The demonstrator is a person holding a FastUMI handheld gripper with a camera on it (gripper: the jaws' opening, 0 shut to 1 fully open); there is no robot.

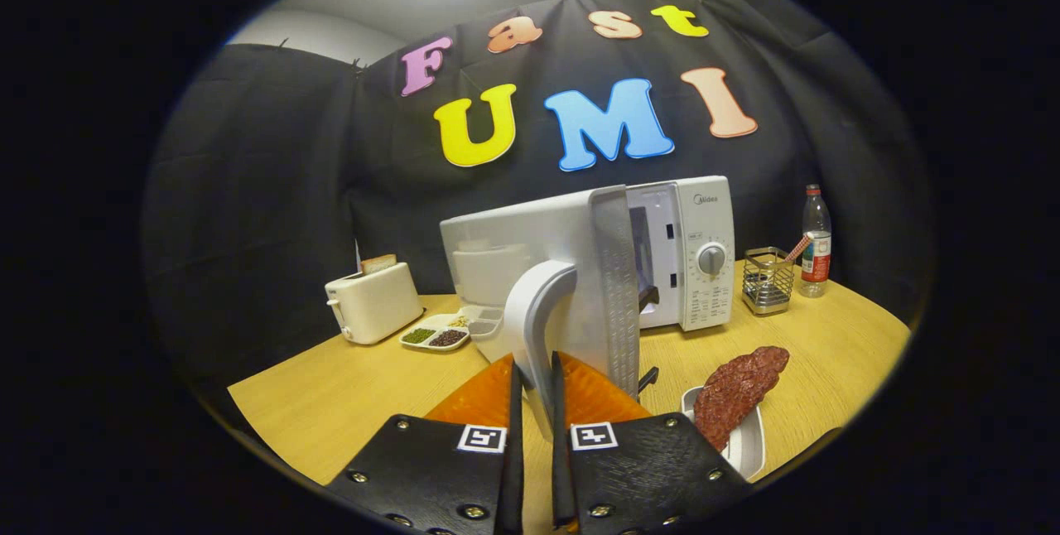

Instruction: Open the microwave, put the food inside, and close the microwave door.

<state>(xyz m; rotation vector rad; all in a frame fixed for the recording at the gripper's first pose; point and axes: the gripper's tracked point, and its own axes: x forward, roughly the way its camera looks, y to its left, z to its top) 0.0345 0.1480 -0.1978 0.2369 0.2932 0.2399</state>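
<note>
While the hand-held gripper [534, 382] is pinching the microwave door handle [530, 311], seemingly swinging it wide, the meat slab [737, 390] is waiting alongside.

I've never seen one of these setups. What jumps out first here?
The white microwave on the wooden table, its door swung wide open toward the camera. The tool is shut on the door handle, one finger either side. Just beside the fingers, a reddish slab of meat waits on a small white tray.
</note>
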